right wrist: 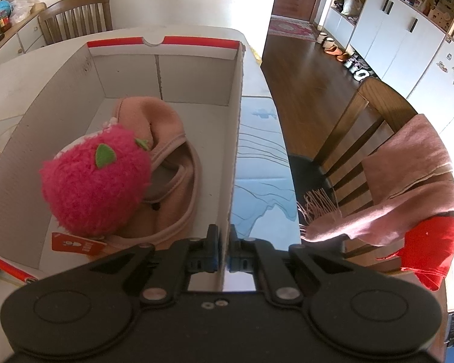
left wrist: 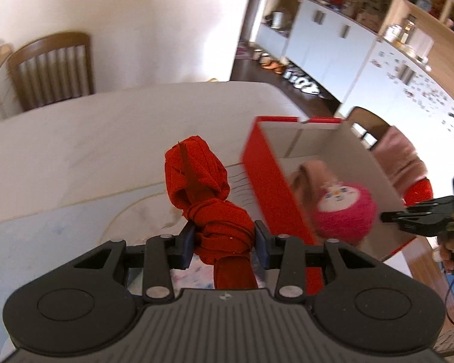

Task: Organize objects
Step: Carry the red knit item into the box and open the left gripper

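My left gripper [left wrist: 224, 243] is shut on a knotted red cloth [left wrist: 202, 187] and holds it above the table, just left of the red cardboard box [left wrist: 266, 181]. The box is open on top. Inside it lie a pink fluffy plush [right wrist: 97, 181] and a peach fabric hat [right wrist: 169, 139]; the plush also shows in the left wrist view [left wrist: 343, 210]. My right gripper [right wrist: 224, 254] is shut on the box's right wall [right wrist: 237, 127], one finger inside and one outside. It shows at the right edge of the left wrist view [left wrist: 408, 216].
The box stands on a white table [left wrist: 75, 139] with a light blue mat [right wrist: 260, 163]. A wooden chair [right wrist: 369, 121] right of the table carries a pink scarf [right wrist: 408, 181] and a red cloth [right wrist: 429, 251]. Another chair [left wrist: 53, 66] stands at the far side.
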